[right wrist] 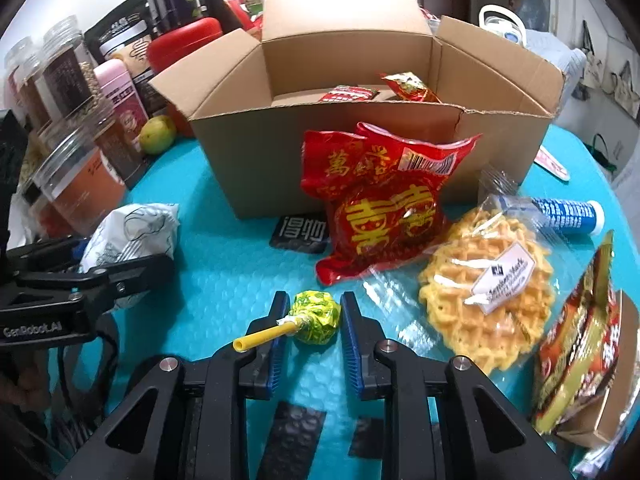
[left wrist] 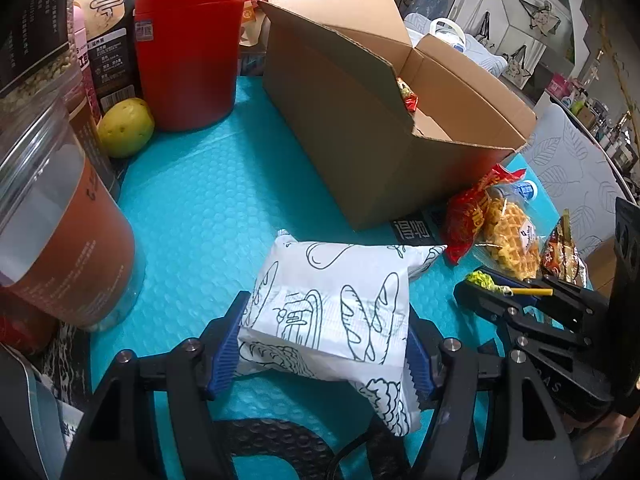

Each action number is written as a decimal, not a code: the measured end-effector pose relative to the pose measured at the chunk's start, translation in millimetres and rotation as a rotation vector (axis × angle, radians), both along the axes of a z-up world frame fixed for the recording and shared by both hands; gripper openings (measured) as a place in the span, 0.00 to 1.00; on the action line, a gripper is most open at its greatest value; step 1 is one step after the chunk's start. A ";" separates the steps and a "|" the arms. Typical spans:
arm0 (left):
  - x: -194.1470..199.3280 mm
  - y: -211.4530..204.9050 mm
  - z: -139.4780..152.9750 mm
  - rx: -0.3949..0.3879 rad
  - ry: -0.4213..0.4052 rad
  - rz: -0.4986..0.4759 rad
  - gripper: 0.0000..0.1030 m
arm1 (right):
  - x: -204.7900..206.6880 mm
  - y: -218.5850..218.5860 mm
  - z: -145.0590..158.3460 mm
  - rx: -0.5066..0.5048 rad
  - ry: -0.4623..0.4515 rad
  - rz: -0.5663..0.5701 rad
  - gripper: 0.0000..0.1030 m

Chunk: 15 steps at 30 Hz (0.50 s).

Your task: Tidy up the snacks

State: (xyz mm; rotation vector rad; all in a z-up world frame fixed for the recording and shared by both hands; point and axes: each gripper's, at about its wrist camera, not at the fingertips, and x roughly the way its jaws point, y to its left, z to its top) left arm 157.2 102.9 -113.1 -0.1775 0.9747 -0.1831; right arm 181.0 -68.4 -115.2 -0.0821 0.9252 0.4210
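Dominating the turquoise bubble-wrap table cover [right wrist: 224, 240], an open brown cardboard box [right wrist: 360, 152] holds red snack packets. Before it, the left gripper [left wrist: 324, 344] clamps a white bread-printed paper bag [left wrist: 332, 300]. The right gripper [right wrist: 314, 320], pads pressed together on it, grips a small yellow-green wrapped lollipop [right wrist: 314, 316].

Red canister [left wrist: 188, 52] stood upright on teal bubble mat [left wrist: 208, 200]; yellow-green fruit [left wrist: 126, 128] set just beside it. Clear jars [right wrist: 76, 76] grouped at left edge. Blue-labelled tube [right wrist: 560, 212] laid flat.
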 end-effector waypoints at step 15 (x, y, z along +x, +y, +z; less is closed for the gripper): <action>-43.6 -26.4 26.2 -0.005 -0.050 -0.038 0.66 | -54.2 -26.6 23.3 0.069 -0.056 -0.007 0.25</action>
